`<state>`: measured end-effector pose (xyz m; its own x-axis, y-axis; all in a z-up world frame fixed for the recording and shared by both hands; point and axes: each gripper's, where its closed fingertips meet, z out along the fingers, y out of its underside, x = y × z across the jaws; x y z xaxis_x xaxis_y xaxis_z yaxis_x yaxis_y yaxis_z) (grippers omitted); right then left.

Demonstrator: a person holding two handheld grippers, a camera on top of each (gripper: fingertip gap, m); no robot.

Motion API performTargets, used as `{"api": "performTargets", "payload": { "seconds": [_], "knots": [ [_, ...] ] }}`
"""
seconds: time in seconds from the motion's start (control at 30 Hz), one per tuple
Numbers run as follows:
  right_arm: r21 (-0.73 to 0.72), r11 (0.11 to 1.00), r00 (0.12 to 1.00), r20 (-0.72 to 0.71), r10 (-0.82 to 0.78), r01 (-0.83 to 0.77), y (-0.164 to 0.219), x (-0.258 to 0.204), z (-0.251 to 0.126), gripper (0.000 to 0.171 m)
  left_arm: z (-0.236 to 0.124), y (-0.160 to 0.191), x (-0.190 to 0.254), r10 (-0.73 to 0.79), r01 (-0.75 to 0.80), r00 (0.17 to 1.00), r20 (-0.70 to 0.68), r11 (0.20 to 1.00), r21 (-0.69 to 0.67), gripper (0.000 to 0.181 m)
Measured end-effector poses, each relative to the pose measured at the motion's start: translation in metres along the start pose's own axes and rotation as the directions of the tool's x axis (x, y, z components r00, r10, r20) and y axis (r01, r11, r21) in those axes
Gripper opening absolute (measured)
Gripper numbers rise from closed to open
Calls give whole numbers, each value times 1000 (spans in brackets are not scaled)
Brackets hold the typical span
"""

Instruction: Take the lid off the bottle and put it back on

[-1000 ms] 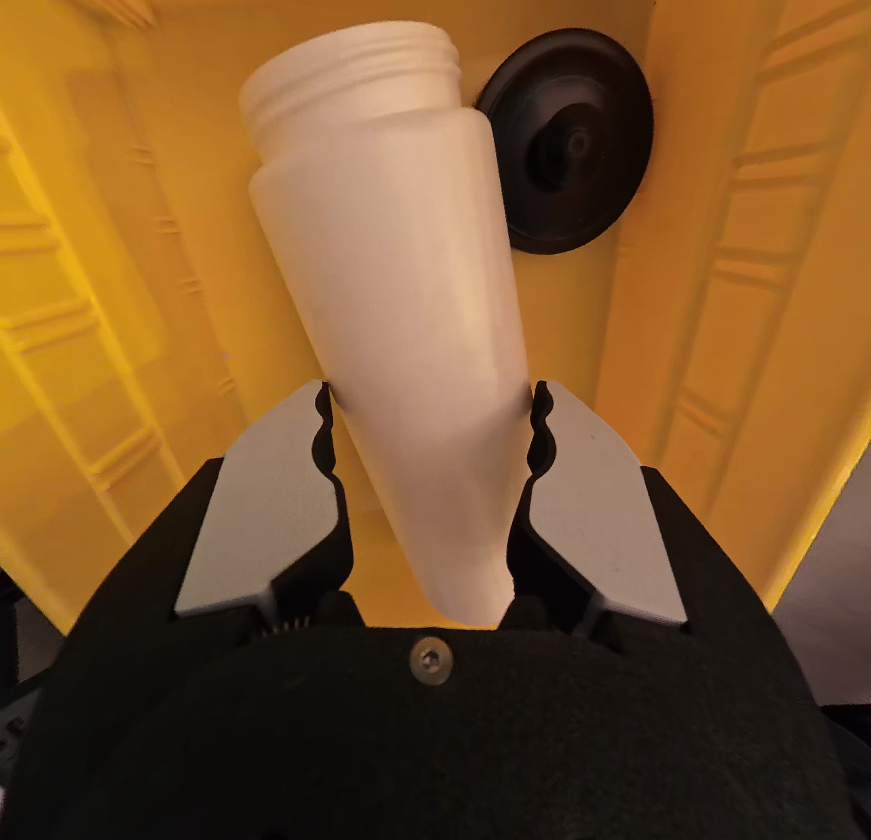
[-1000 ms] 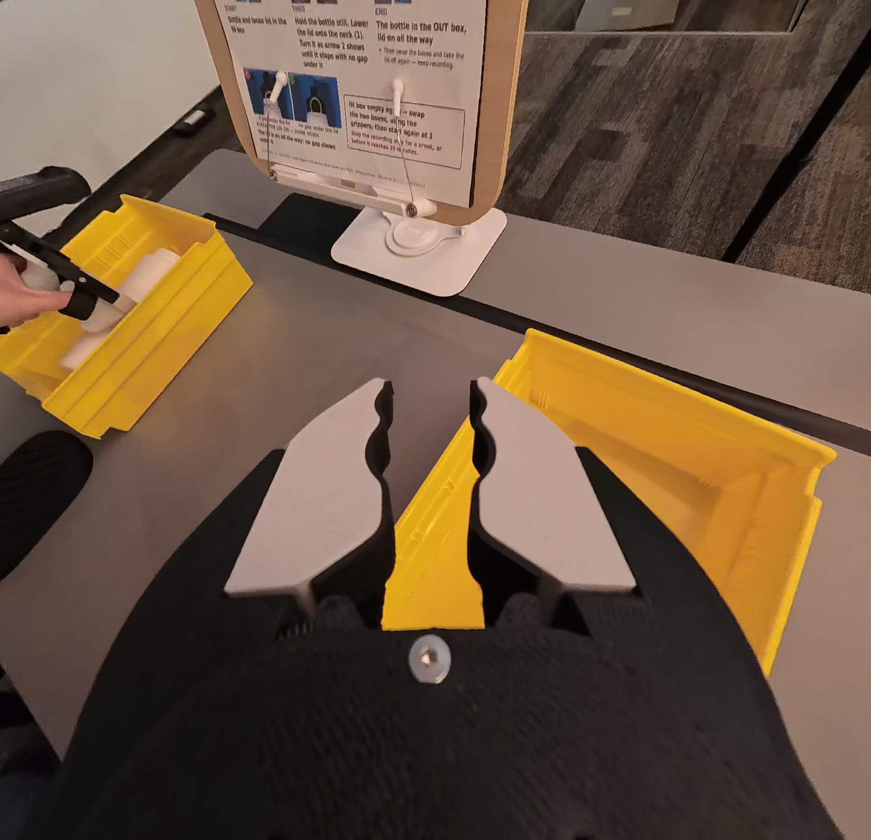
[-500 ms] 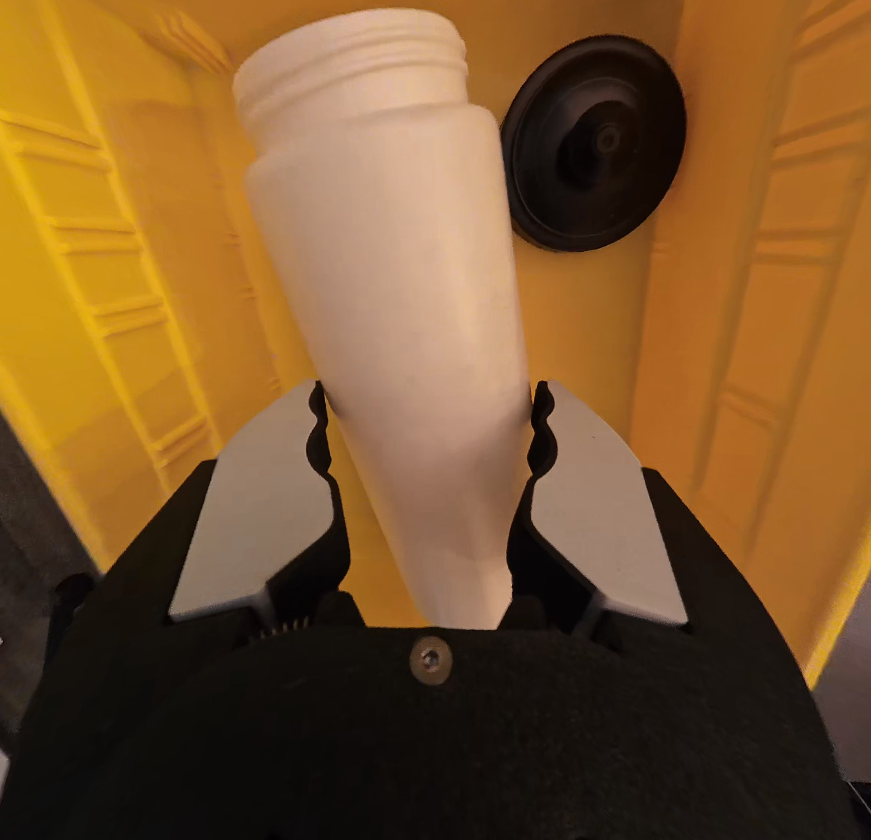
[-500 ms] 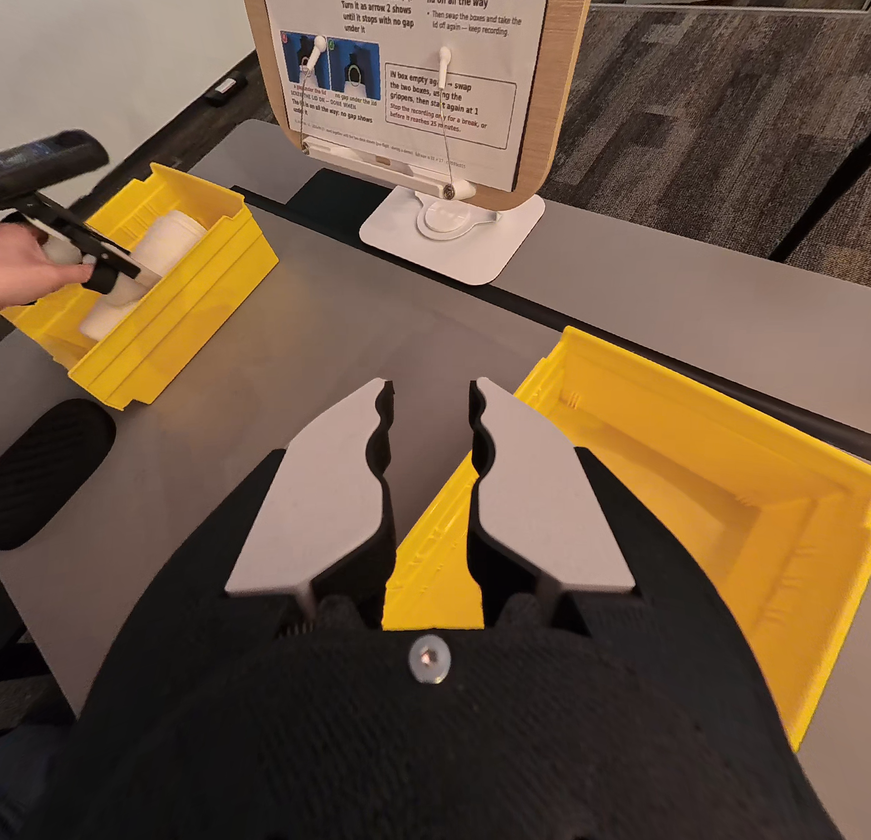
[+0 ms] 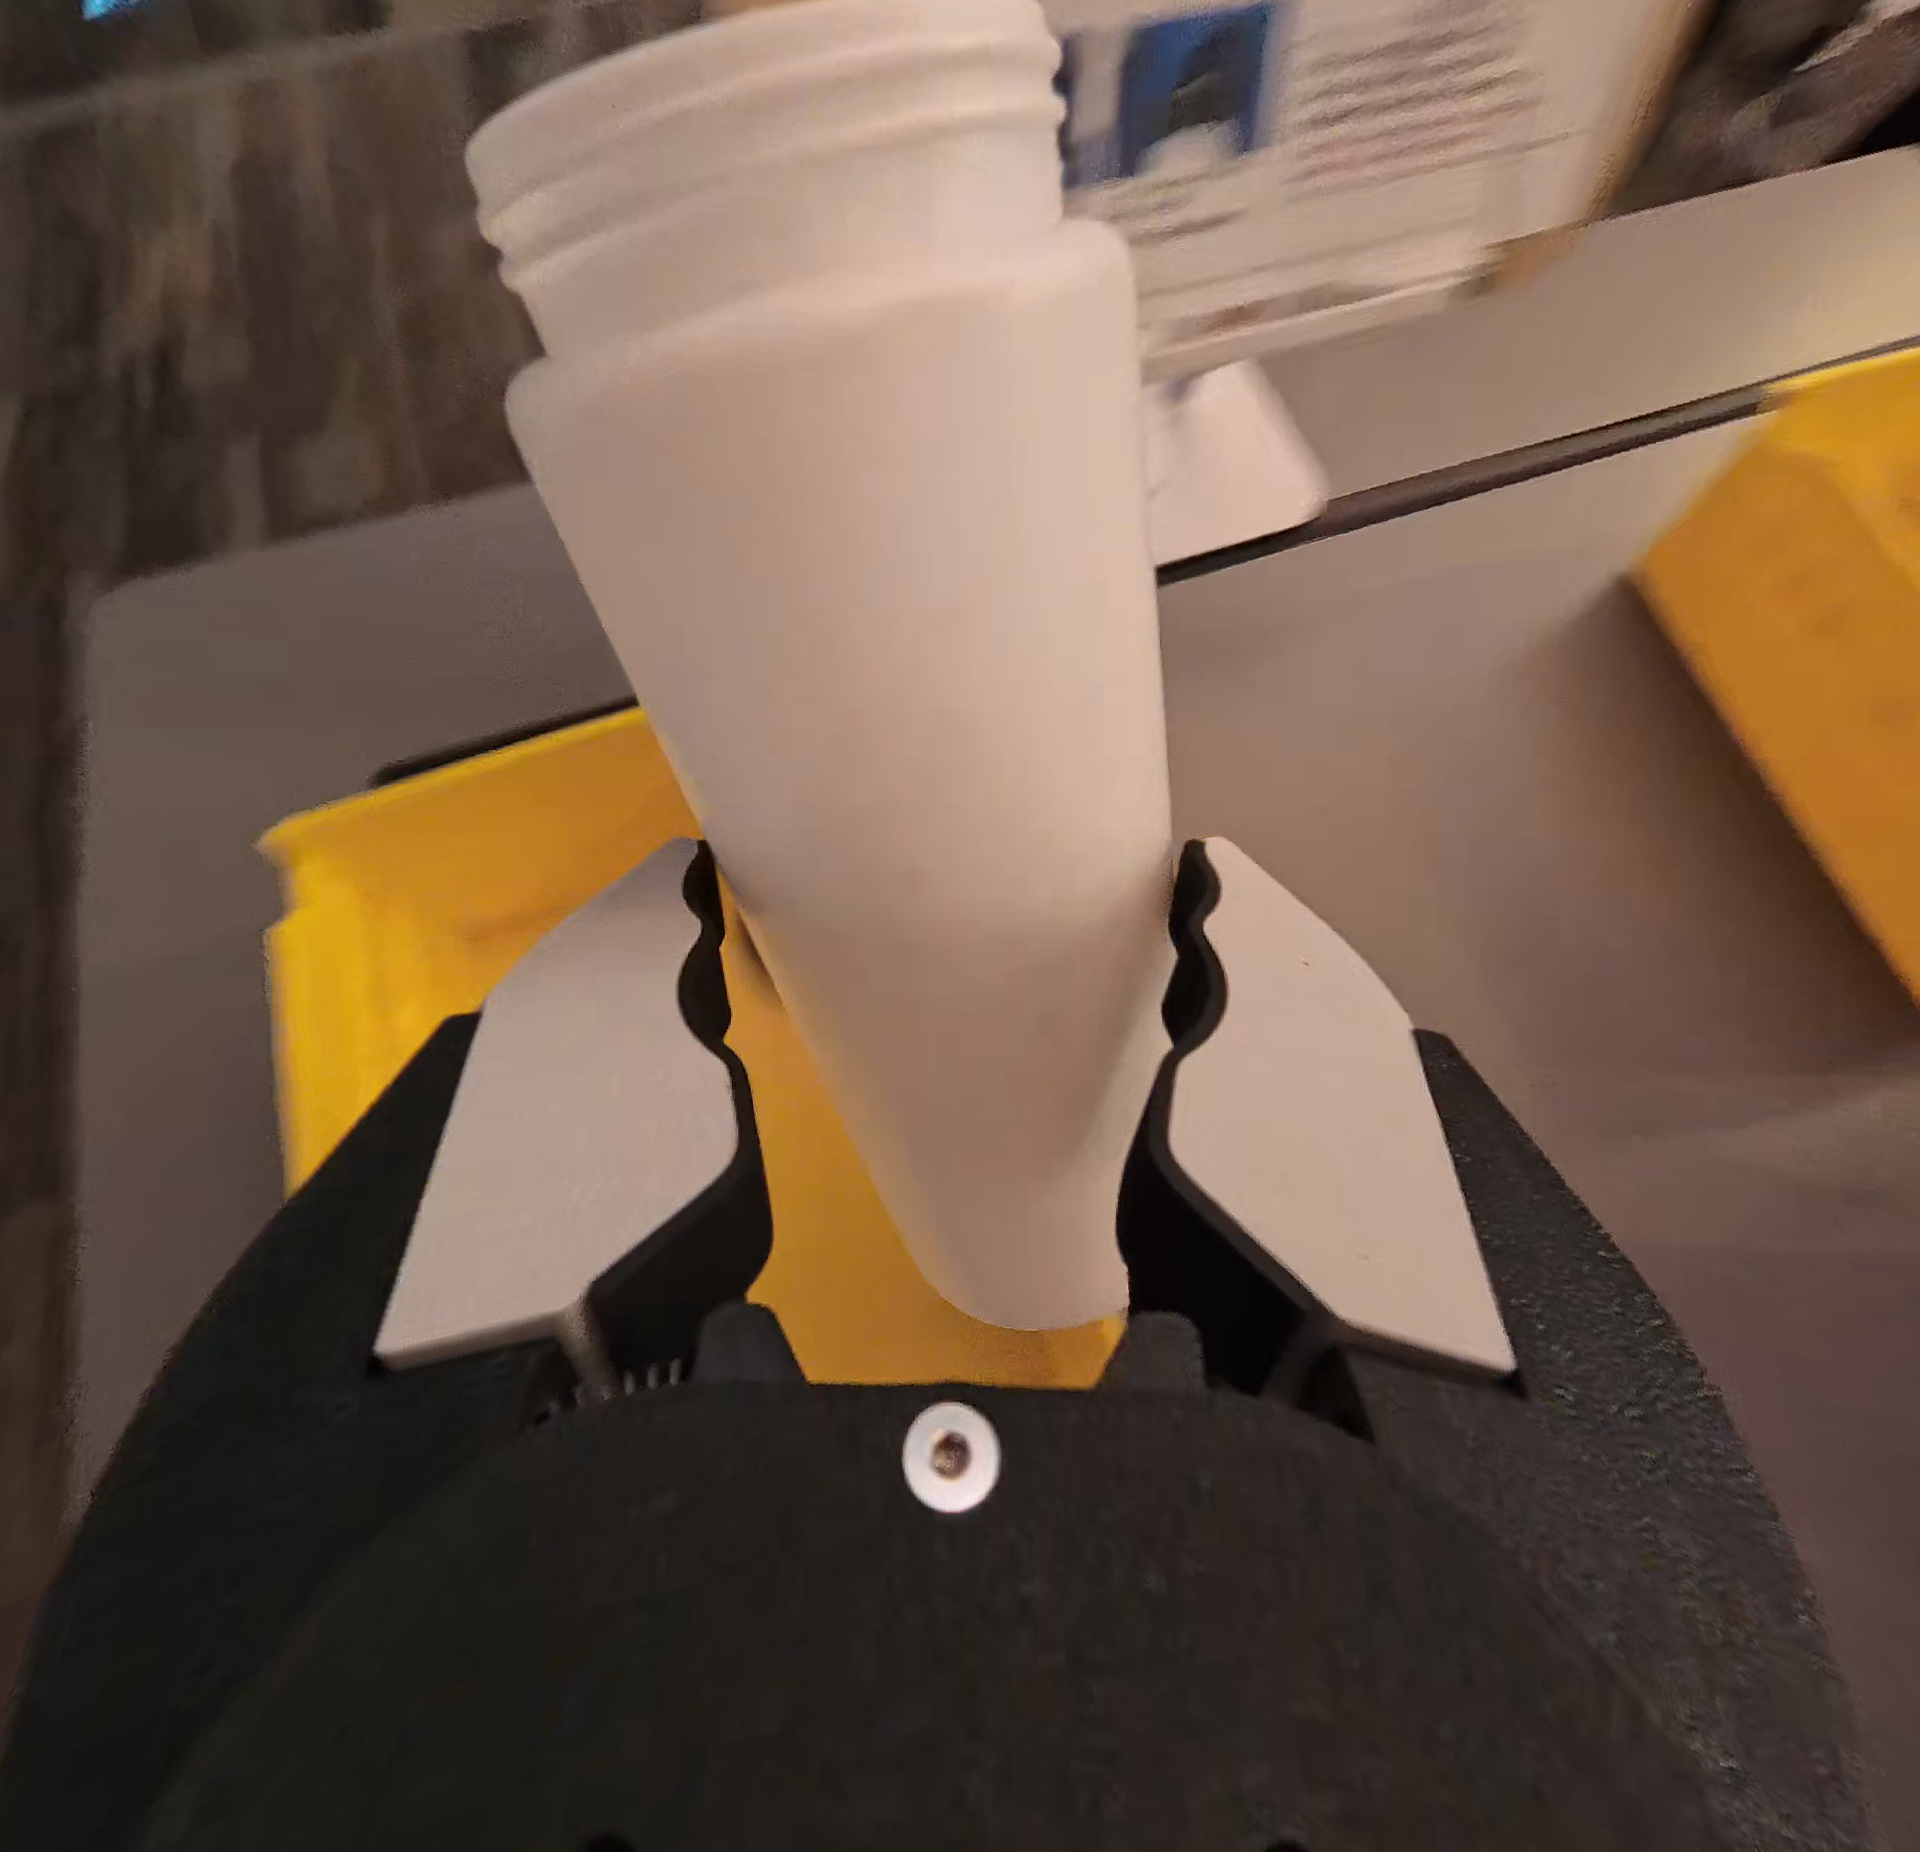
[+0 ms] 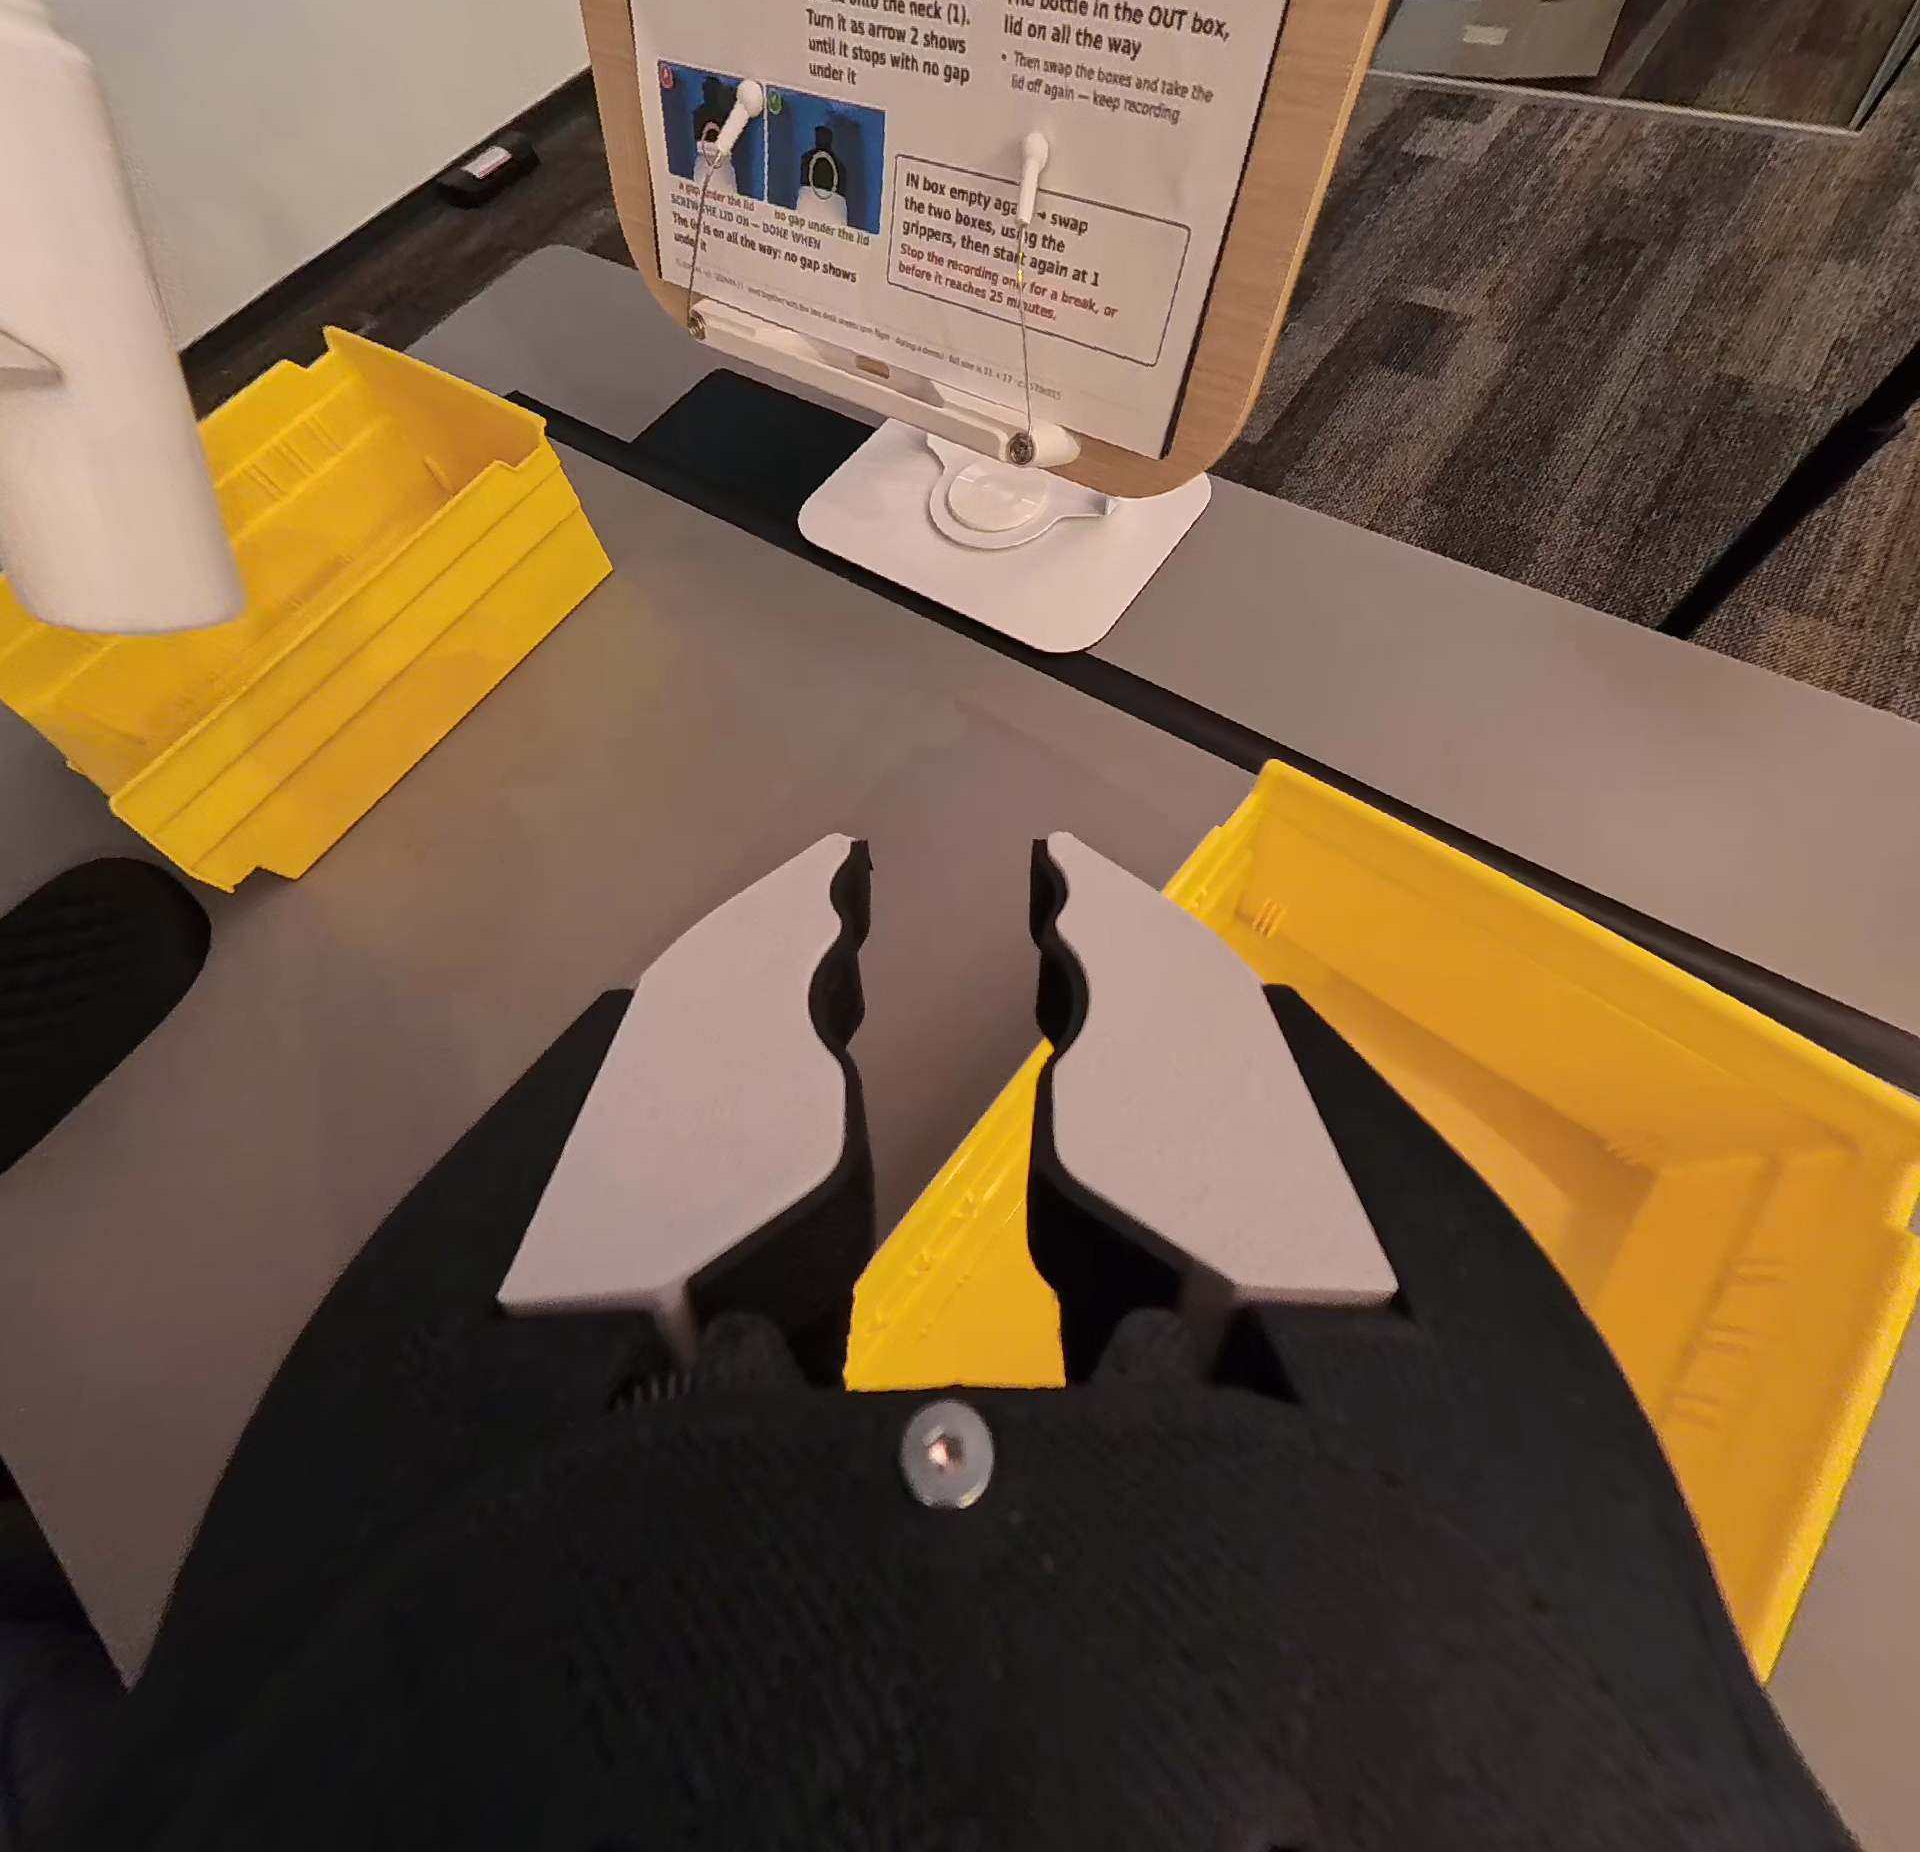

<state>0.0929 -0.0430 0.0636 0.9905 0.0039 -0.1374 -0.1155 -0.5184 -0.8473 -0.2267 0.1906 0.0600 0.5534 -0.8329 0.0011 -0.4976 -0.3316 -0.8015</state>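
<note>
My left gripper is shut on the lower body of a white bottle. The bottle's threaded neck is bare, with no lid on it. I hold it in the air above the left yellow bin. In the right wrist view the bottle shows at the far left, above that bin. My right gripper is open and empty, low over the grey table by the near corner of the right yellow bin. The lid is not in view.
An instruction board on a white stand is at the back of the table; it is blurred in the left wrist view. A black rounded object lies at the table's left edge. The right bin looks empty. One gripper's finger ends stand about 40 centimetres off the other's.
My left gripper has lifted the bottle up out of the left bin, away from the black lid that lay beside it. The right gripper has drifted slightly, still open.
</note>
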Motion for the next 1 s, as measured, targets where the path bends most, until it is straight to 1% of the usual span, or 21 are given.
{"api": "performTargets", "payload": {
  "seconds": [0.07, 0.17, 0.2, 0.3, 0.4, 0.5, 0.6, 0.7, 0.87, 1.0],
  "knots": [
    [0, 1000, 1000, 0, -10, 10, 0, -2, 1, 30, 3, -10, 48, 50, -41, 991, -124, 996, 78, 82],
    [-4, 1000, 1000, -2, -26, 26, 0, -5, 1, 30, 24, -10, 117, 131, -71, 950, -284, 975, 212, 83],
    [-6, 1000, 1000, -2, -30, 30, 1, -5, 1, 30, 35, -6, 135, 166, -89, 938, -306, 964, 252, 83],
    [-2, 999, 999, -2, -32, 32, 1, -4, -1, 30, 68, 8, 168, 278, -162, 922, -269, 909, 384, 83],
    [9, 1000, 1000, 2, -24, 24, 0, -2, -5, 30, 94, 26, 195, 307, -149, 893, -329, 892, 427, 83],
    [25, 1000, 1000, 4, -15, 15, -1, 2, -10, 30, 114, 42, 207, 346, -178, 879, -328, 877, 446, 83],
    [34, 999, 1000, 5, -9, 8, -3, 4, -13, 30, 123, 52, 211, 372, -198, 870, -325, 866, 459, 83],
    [45, 999, 1000, 5, -6, 6, -4, 6, -15, 30, 123, 56, 208, 383, -204, 869, -313, 854, 478, 82],
    [45, 999, 1000, 8, -3, 3, -4, 7, -15, 30, 116, 61, 202, 366, -185, 875, -318, 859, 478, 82],
    [34, 999, 1000, 6, -7, 7, -2, 5, -13, 30, 112, 66, 201, 380, -205, 875, -300, 852, 481, 82]
  ]
}}
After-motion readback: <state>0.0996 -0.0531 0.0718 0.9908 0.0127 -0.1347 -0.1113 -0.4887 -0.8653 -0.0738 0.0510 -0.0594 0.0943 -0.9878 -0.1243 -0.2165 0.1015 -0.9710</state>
